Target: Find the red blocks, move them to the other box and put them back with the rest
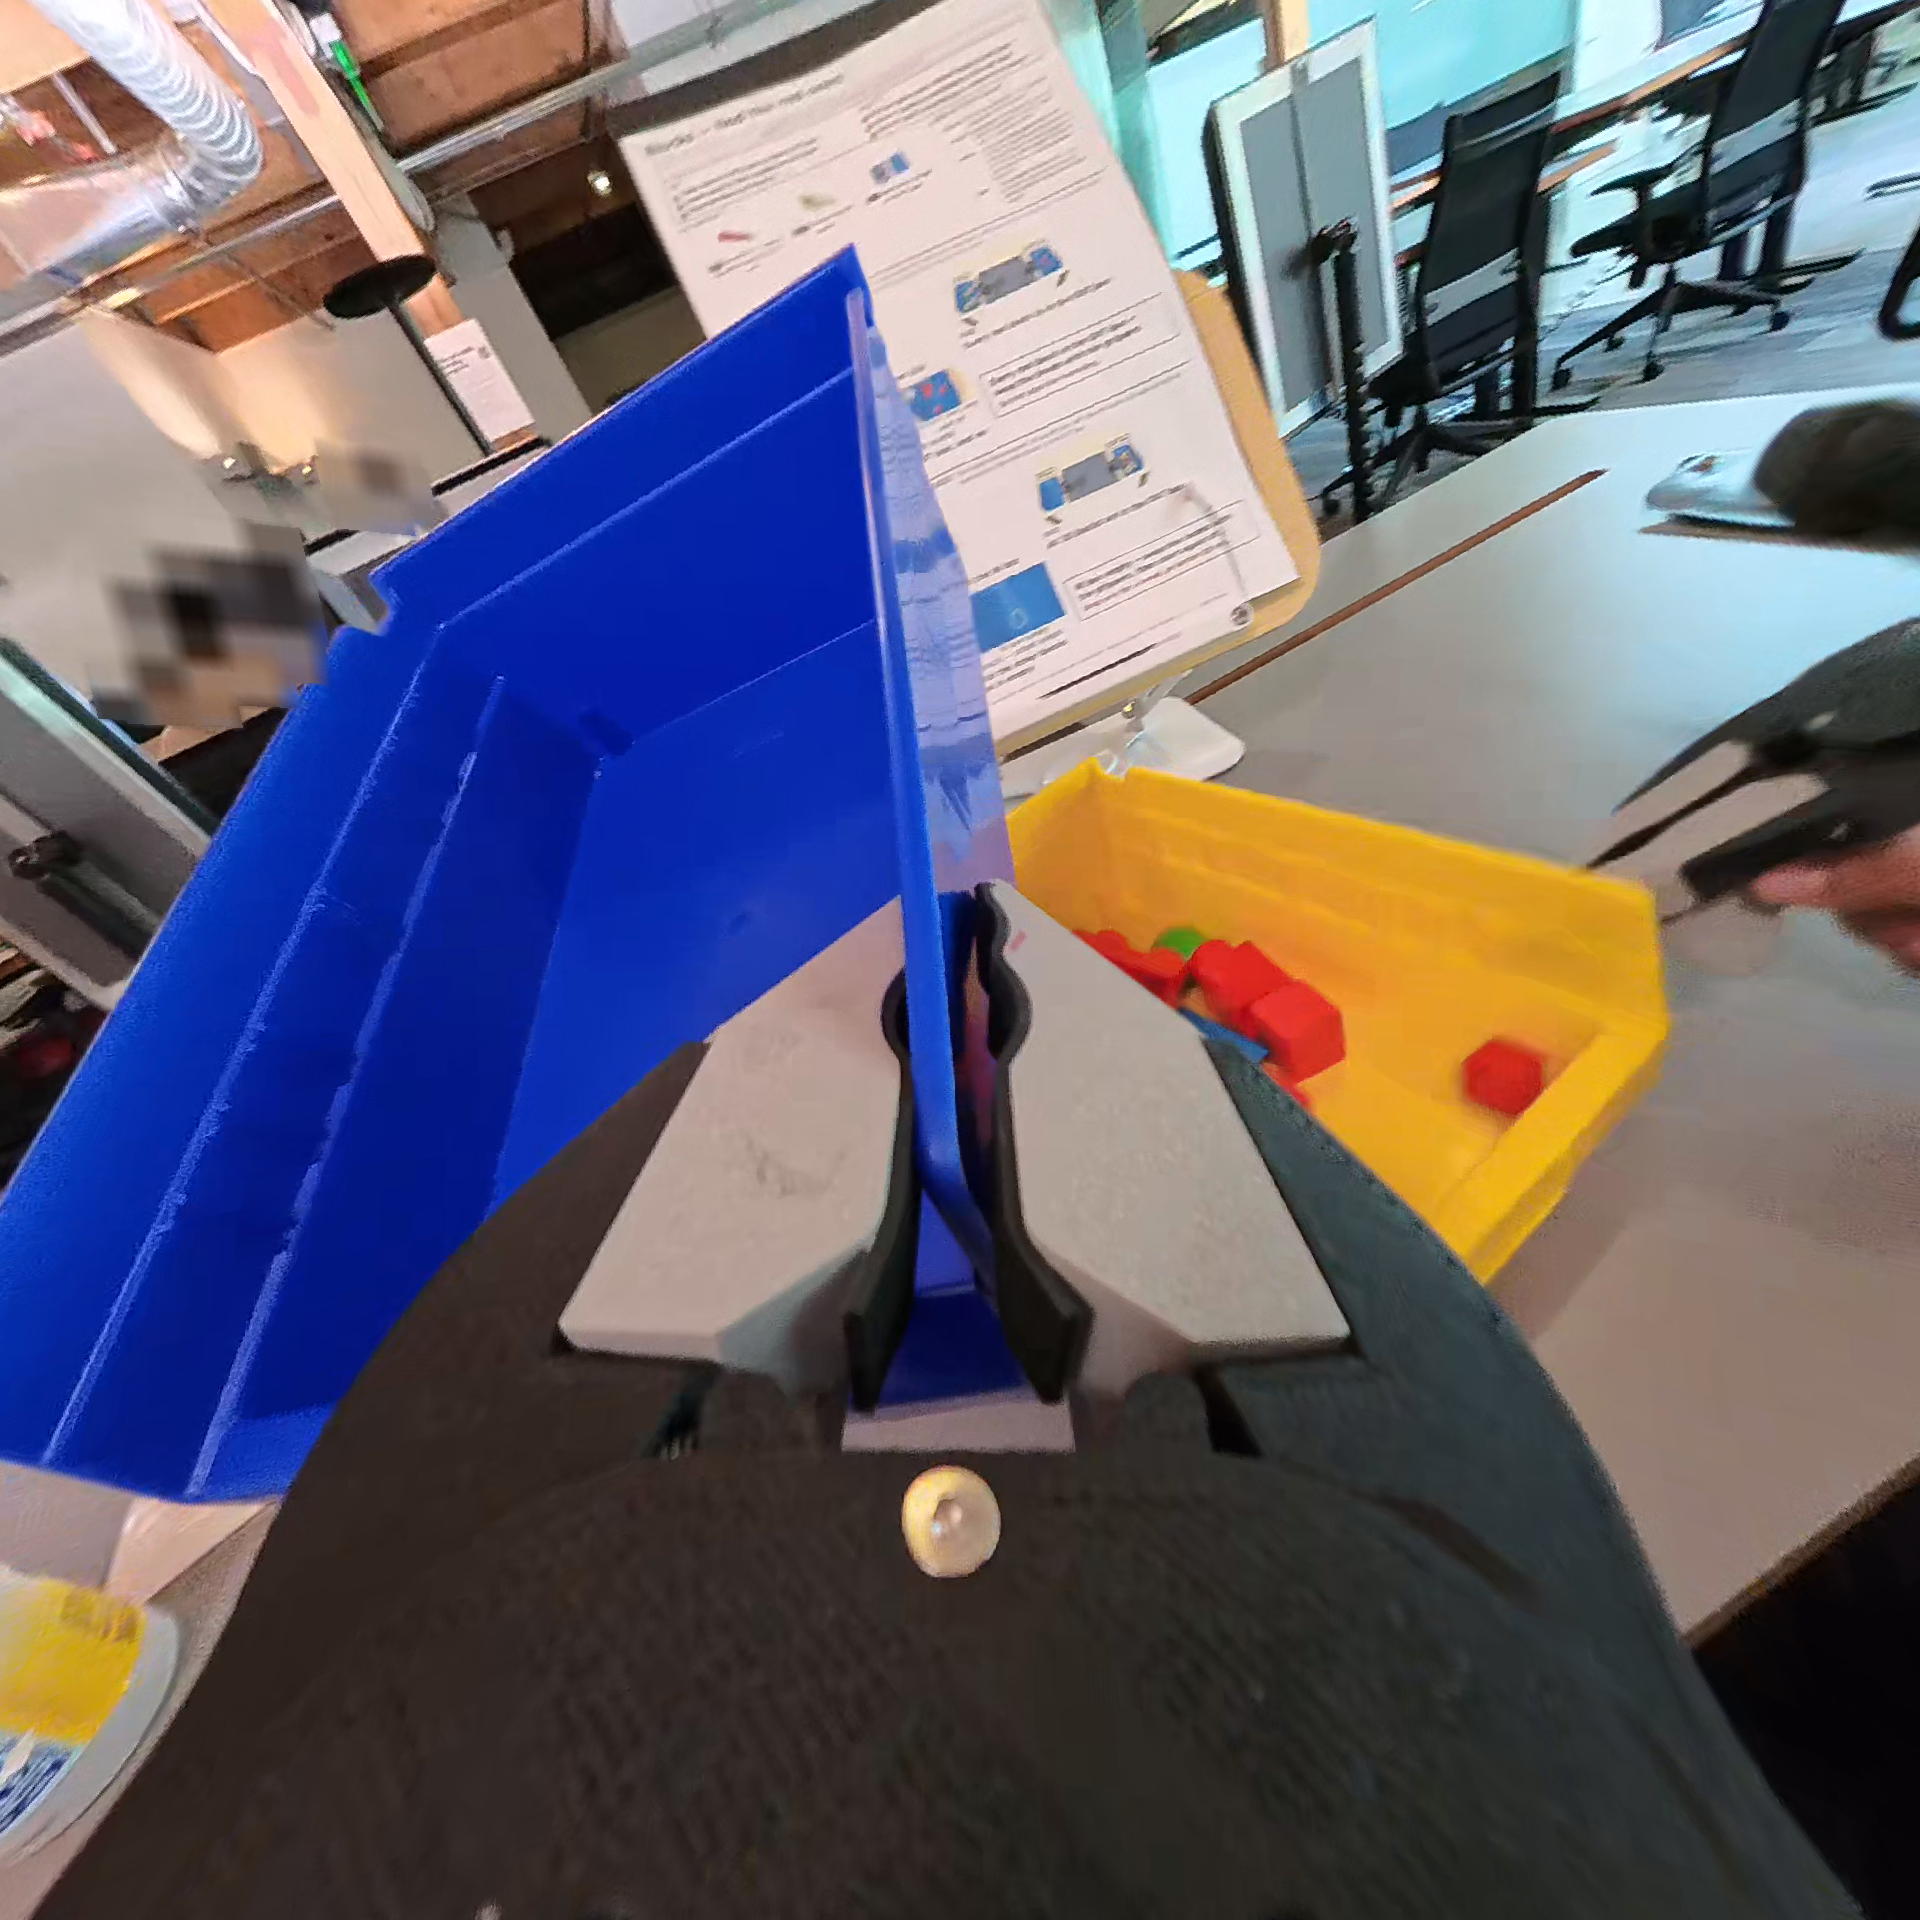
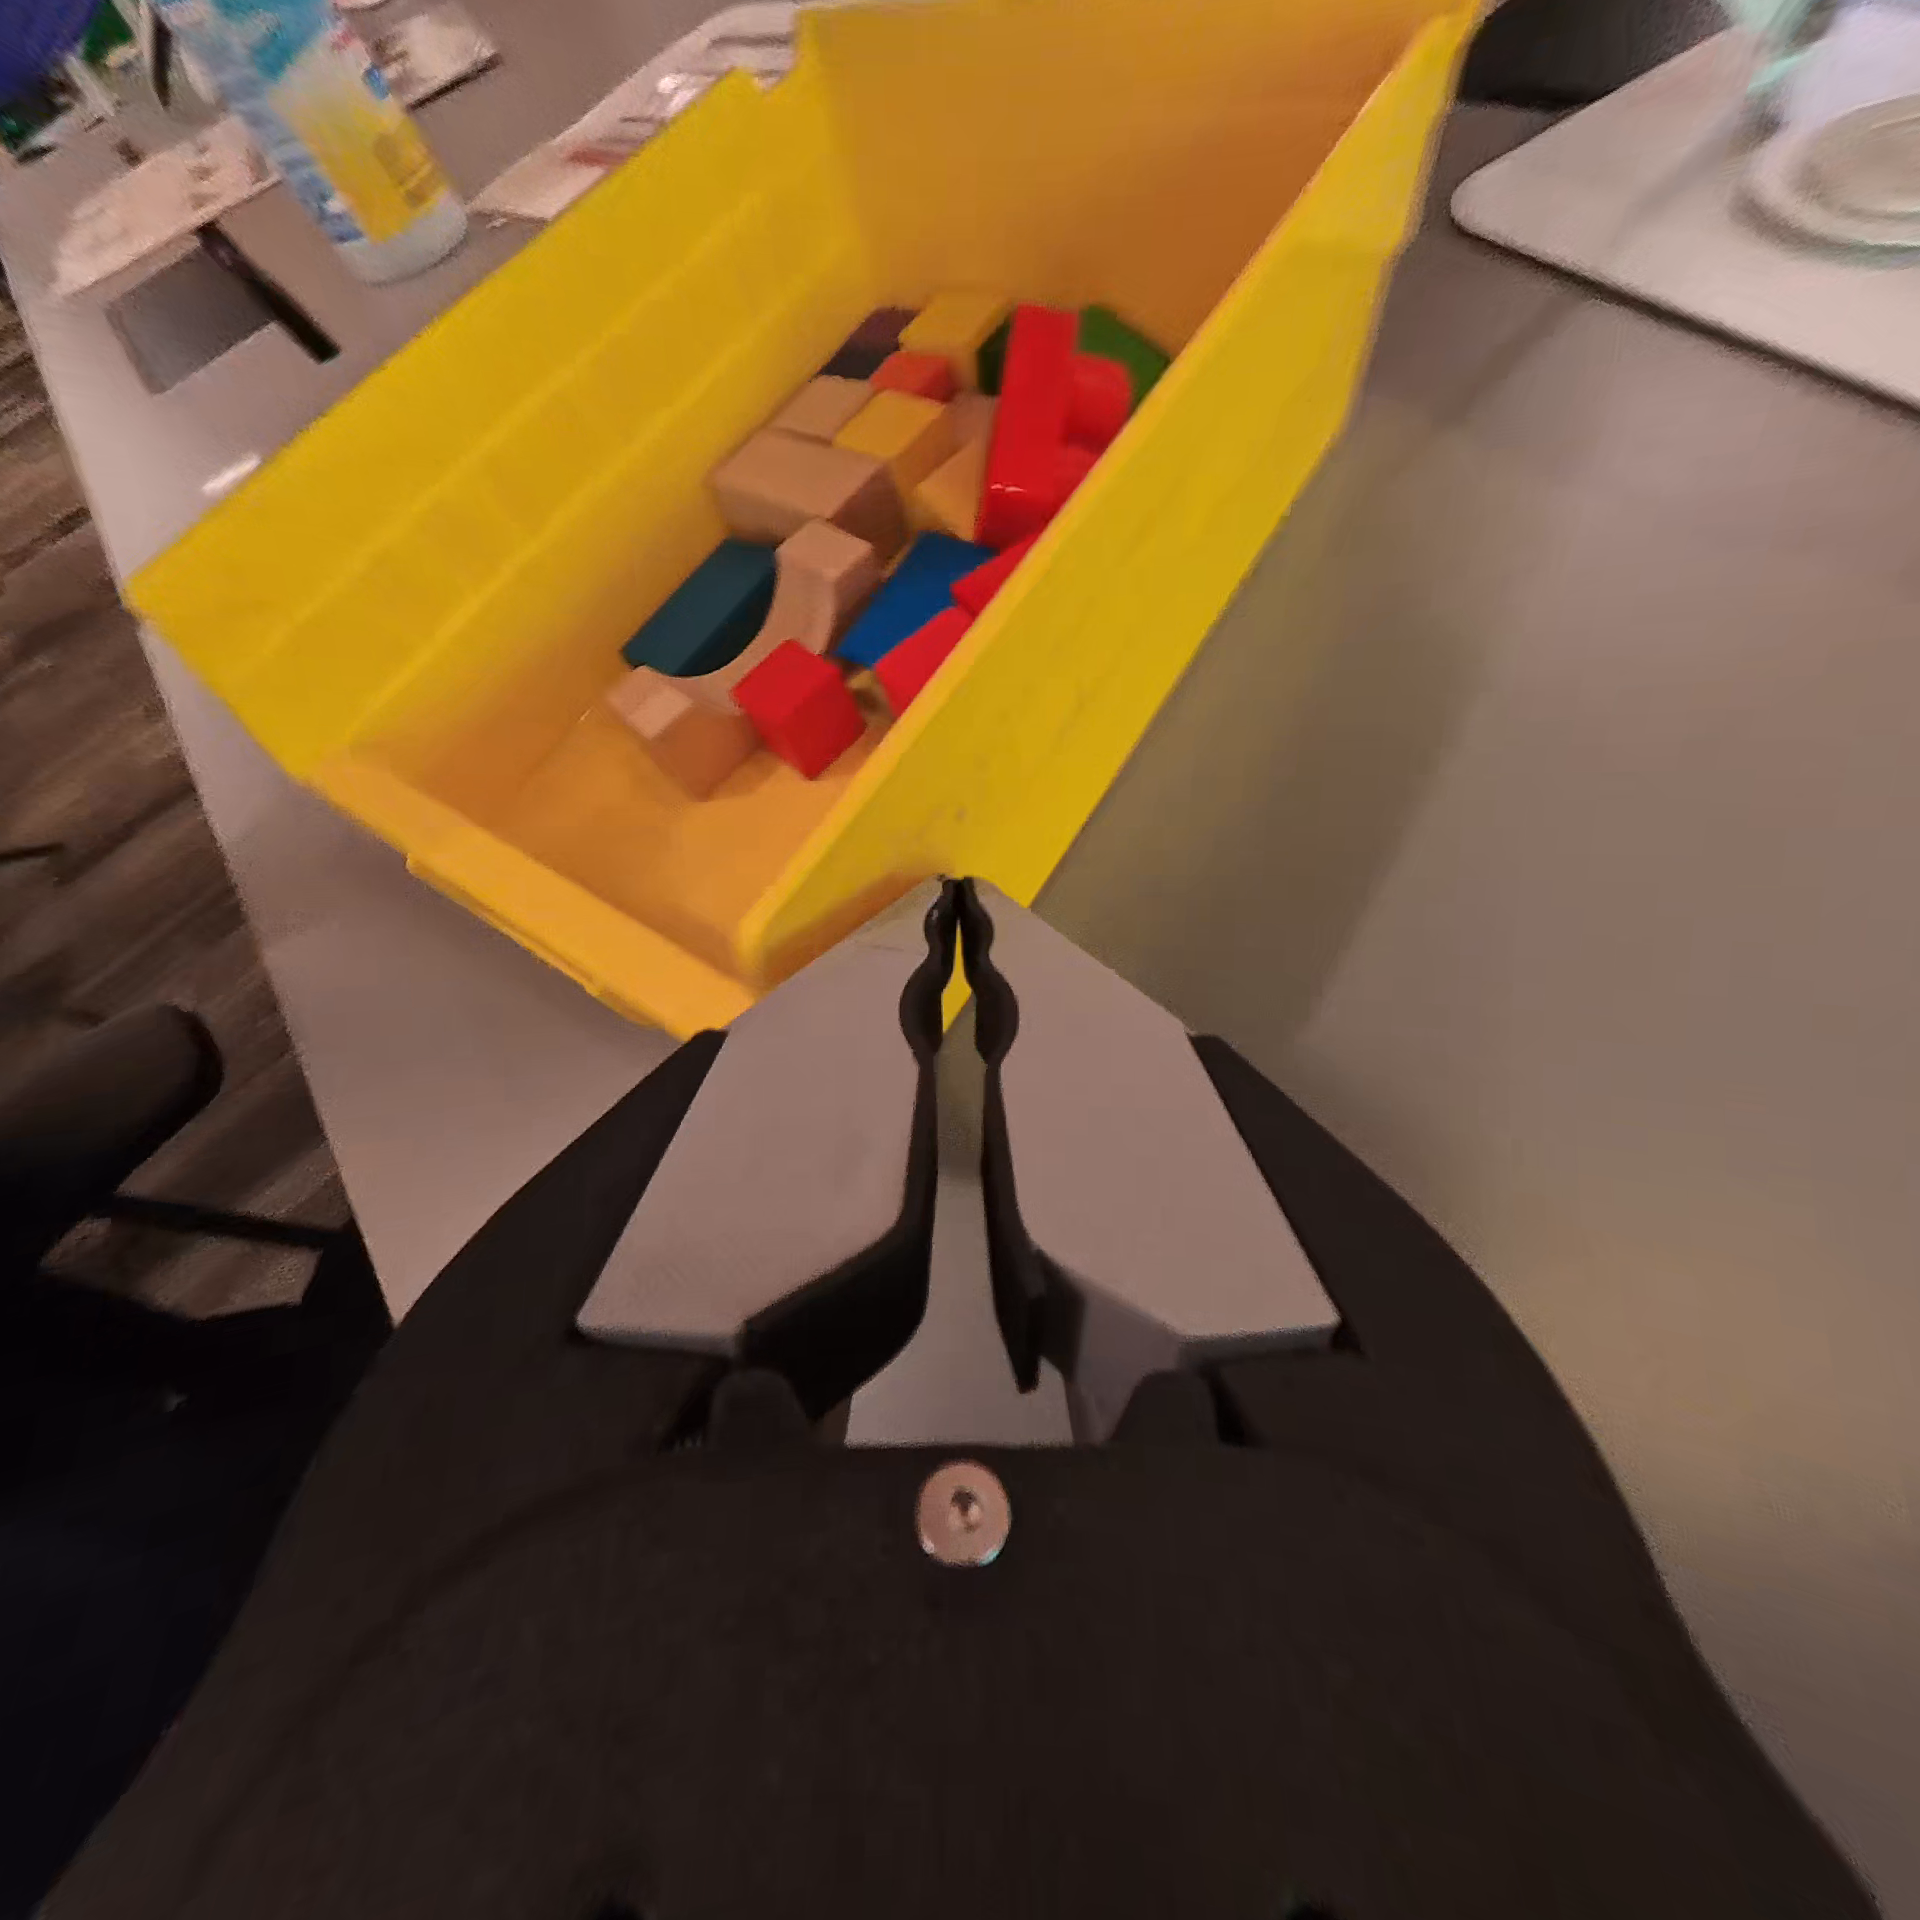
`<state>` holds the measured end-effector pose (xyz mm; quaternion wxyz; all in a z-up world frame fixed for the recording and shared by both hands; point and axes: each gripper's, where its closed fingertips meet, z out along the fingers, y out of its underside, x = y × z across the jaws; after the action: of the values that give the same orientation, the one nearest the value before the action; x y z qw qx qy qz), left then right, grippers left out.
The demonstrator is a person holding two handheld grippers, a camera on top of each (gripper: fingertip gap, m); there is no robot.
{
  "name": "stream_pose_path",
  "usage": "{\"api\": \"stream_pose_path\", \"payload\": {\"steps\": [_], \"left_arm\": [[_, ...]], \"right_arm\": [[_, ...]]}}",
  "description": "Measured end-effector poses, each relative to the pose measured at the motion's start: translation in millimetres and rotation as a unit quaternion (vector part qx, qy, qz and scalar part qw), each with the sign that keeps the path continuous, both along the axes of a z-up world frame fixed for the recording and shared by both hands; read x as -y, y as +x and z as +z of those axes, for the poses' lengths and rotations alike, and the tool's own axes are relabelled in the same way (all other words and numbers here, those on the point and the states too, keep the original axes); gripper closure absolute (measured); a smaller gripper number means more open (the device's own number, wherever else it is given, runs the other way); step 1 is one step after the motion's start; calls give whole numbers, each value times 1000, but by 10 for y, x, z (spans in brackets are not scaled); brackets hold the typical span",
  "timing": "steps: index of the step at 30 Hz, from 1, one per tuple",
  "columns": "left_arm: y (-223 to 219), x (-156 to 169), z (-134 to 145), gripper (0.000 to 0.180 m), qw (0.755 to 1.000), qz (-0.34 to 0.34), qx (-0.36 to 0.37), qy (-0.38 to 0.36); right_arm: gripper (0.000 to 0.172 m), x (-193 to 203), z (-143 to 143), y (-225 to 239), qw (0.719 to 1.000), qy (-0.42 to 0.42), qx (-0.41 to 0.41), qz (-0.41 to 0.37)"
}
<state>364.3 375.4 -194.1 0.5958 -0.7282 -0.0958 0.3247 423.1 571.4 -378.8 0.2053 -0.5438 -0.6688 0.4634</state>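
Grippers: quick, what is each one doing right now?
Left gripper: closed on the blue bin wall, bin tipped up.
Right gripper: closed, holding nothing.

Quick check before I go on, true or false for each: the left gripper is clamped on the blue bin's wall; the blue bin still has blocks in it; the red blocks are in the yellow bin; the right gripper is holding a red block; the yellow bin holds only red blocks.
1. The left gripper is clamped on the wall of the blue bin. True.
2. The blue bin still has blocks in it. False: the interior that shows is empty.
3. Red blocks lie in the yellow bin. True.
4. The right gripper holds a red block. False: its fingertips are together with nothing between them.
5. The yellow bin holds only red blocks. False: blue, green, yellow and plain wood blocks are there too.
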Motion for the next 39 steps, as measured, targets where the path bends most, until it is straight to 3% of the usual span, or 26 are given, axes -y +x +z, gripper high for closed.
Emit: {"api": "stream_pose_path", "payload": {"steps": [2, 4, 11, 15, 18, 22, 28, 30, 33, 36, 39], "left_arm": [[95, -60, 37, 177, 1000, -13, 0, -2], [204, -121, 85, 177, 1000, -26, -3, -8], [977, -490, 114, 177, 990, -126, -36, -55], [1495, -990, 80, 177, 973, -218, -37, -71], [1771, -1463, -31, 177, 963, -252, -14, -93], [1987, -2134, -396, 176, 959, -258, 9, -118], [2030, -3148, -1537, 173, 946, -238, 66, -211], [2083, -3371, -1778, 169, 939, -239, 85, -231], [2145, -3360, -1543, 172, 945, -253, 71, -195], [2000, -3151, -1193, 156, 954, -243, 74, -160], [1854, -2772, -1050, 140, 947, -254, 106, -169]], "right_arm": [[172, 372, 7, -33, 998, -29, -8, 61], [172, 379, 11, -72, 999, -1, -8, 52], [172, -426, 628, 536, 994, 92, -63, -11], [172, -1056, 1136, 1164, 984, 106, -113, -83], [172, -1557, 1367, 1594, 974, 90, -137, -155], [172, -2036, 1499, 1994, 959, 48, -159, -231], [172, -2222, 1547, 2058, 946, 52, -179, -265], [172, -2175, 1512, 1991, 950, 55, -170, -255], [172, -1993, 1420, 1864, 961, 64, -148, -225], [172, -1641, 1300, 1688, 977, 72, -120, -158], [172, -1215, 1140, 1499, 988, 89, -92, -84]]}}
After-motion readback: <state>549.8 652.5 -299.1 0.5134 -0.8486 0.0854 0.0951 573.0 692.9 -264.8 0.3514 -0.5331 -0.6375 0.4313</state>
